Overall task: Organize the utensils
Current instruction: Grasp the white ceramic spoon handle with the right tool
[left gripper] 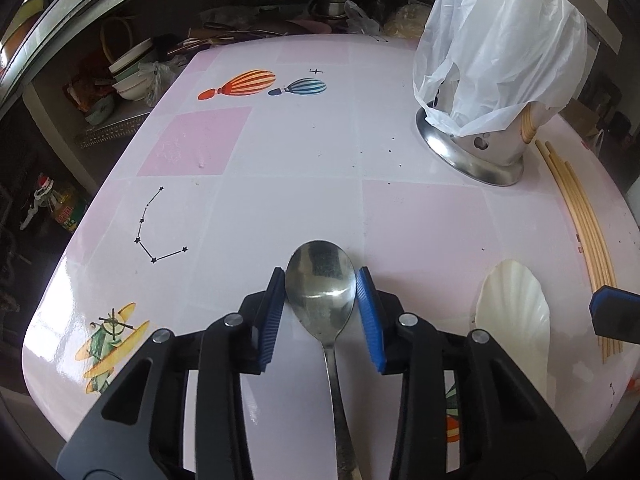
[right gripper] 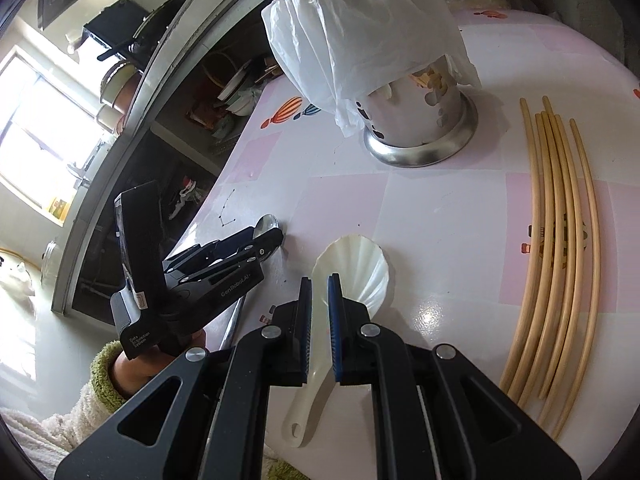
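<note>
A metal spoon (left gripper: 321, 280) lies on the pink table (left gripper: 280, 184), bowl pointing away. My left gripper (left gripper: 321, 280) straddles the spoon's bowl with its blue pads on both sides, touching it; the spoon still rests on the table. The left gripper also shows in the right wrist view (right gripper: 269, 240). A white shell-shaped scoop (right gripper: 352, 272) lies to the right of the spoon and also shows in the left wrist view (left gripper: 516, 312). My right gripper (right gripper: 320, 284) hovers over the scoop's handle, jaws narrowly apart and empty. A steel utensil holder (right gripper: 420, 128) draped with a white plastic bag (right gripper: 360, 32) stands at the back.
Several long bamboo chopsticks (right gripper: 556, 240) lie along the table's right side, also seen in the left wrist view (left gripper: 580, 224). Shelves with bowls (left gripper: 132, 76) stand beyond the table's left edge. The table edge (right gripper: 224, 184) drops off on the left.
</note>
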The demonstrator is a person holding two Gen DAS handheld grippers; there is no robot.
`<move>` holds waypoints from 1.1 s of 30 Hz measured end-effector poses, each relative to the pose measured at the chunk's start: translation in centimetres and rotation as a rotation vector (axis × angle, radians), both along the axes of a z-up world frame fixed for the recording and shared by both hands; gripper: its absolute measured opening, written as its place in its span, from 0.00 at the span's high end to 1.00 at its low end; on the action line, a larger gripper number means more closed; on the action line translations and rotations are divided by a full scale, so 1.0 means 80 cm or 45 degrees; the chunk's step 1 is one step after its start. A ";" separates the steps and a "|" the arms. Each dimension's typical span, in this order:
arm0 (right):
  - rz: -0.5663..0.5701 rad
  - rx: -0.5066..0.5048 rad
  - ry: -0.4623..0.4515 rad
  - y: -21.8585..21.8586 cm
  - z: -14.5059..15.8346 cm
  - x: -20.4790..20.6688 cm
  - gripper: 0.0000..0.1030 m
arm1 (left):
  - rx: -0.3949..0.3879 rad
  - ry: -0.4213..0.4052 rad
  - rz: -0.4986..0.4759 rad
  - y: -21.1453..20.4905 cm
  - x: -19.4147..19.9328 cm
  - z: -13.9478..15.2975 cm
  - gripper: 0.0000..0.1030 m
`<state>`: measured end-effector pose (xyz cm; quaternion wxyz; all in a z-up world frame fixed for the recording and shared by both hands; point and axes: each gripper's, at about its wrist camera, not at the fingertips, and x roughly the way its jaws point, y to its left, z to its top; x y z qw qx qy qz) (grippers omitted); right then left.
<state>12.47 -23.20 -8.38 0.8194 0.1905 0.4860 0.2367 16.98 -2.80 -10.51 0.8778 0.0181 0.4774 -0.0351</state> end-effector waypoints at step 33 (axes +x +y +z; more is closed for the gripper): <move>0.183 -0.281 -0.030 0.040 -0.046 0.045 0.87 | -0.398 -0.417 -0.114 0.055 -0.088 0.104 0.67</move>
